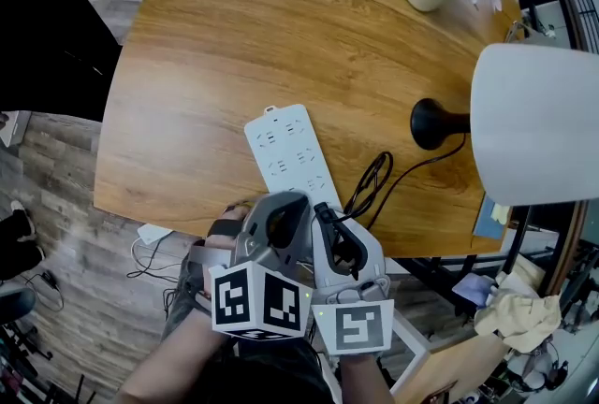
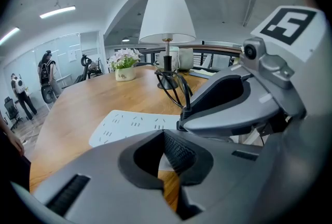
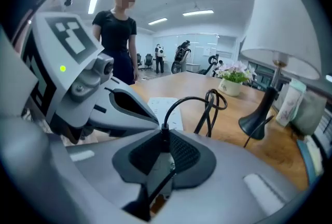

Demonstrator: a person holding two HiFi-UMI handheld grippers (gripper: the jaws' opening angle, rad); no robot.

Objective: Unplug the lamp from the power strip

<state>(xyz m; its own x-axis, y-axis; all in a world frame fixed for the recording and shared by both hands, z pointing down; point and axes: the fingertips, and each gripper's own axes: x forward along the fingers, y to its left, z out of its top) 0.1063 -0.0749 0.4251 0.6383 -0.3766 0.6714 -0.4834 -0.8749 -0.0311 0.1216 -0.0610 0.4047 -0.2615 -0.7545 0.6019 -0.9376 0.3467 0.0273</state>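
- The wooden desk [image 1: 281,37] has a rounded edge and a warm, streaked grain.
- Under the desk lies a grey wood-plank floor [image 1: 84,234], with loose cables [image 1: 154,257] just off the desk's near edge.
- A dark railing [image 2: 220,49] runs behind the desk.
- A person in black [image 3: 116,36] stands beside the desk.
- Well beyond the desk are glass partitions [image 2: 67,54].
- Long ceiling lights [image 2: 57,11] glow above the desk.

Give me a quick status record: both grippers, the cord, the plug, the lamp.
left gripper: jaws together, over near end of power strip
right gripper: shut on lamp cord
plug: hidden by jaws, in or out unclear
lamp: upright on table, right of power strip
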